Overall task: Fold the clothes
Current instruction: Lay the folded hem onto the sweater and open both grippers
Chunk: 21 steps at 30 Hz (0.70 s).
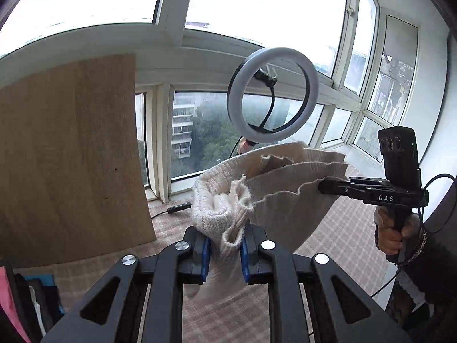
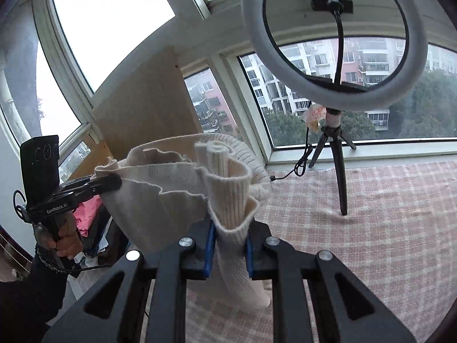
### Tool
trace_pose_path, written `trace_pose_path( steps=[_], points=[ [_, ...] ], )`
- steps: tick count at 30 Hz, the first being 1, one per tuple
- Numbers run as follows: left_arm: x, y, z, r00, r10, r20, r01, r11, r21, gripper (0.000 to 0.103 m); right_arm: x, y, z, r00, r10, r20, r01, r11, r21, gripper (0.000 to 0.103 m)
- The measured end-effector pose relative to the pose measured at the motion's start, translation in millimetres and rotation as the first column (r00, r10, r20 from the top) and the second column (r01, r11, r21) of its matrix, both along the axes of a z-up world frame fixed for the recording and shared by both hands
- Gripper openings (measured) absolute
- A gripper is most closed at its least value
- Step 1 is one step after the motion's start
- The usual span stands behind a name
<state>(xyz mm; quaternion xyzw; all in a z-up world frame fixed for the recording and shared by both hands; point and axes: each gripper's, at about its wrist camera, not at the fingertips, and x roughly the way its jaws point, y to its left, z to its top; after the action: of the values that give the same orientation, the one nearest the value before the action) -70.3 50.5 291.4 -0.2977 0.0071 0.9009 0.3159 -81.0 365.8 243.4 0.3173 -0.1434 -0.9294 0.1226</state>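
Cream ribbed knit, a sweater (image 1: pixel 274 200), hangs in the air between the two grippers, stretched above the pink checked cloth (image 2: pixel 371 214) covering the surface below. Its bunched edge is clenched between the blue pads of the left gripper (image 1: pixel 225 253). The right gripper (image 2: pixel 228 253) is likewise clamped on a gathered ribbed fold. Behind stand a ring light (image 2: pixel 337 43) on its tripod, a wooden board (image 1: pixel 68 157) and windows.
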Motion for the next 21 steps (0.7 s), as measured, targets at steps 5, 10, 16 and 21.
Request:
trace_pose_path(
  steps=[5, 10, 16, 21],
  points=[
    [92.0, -6.8, -52.0, 0.995, -0.071, 0.069, 0.075, 0.996, -0.049, 0.029, 77.4, -27.7, -3.0, 1.0, 0.017, -0.006, -0.016, 0.987, 0.157, 0.018],
    [177.3, -33.9, -191.0, 0.869, -0.017, 0.494, 0.102, 0.984, -0.145, 0.02, 169.8, -42.7, -134.3, 0.923, 0.057, 0.381, -0.123, 0.981, 0.151, 0.029],
    [179.4, -61.2, -195.6, 0.863, 0.097, 0.495, -0.046, 0.992, -0.114, 0.019, 206.5, -5.5, -164.8, 0.891, -0.034, 0.452, 0.064, 0.997, -0.05, 0.03],
    [141.1, -39.1, -203.6, 0.883, 0.141, 0.448, -0.1, 0.989, -0.113, 0.026, 166.3, -0.7, -164.5, 0.898, -0.085, 0.432, 0.118, 0.992, -0.051, 0.032]
  ],
)
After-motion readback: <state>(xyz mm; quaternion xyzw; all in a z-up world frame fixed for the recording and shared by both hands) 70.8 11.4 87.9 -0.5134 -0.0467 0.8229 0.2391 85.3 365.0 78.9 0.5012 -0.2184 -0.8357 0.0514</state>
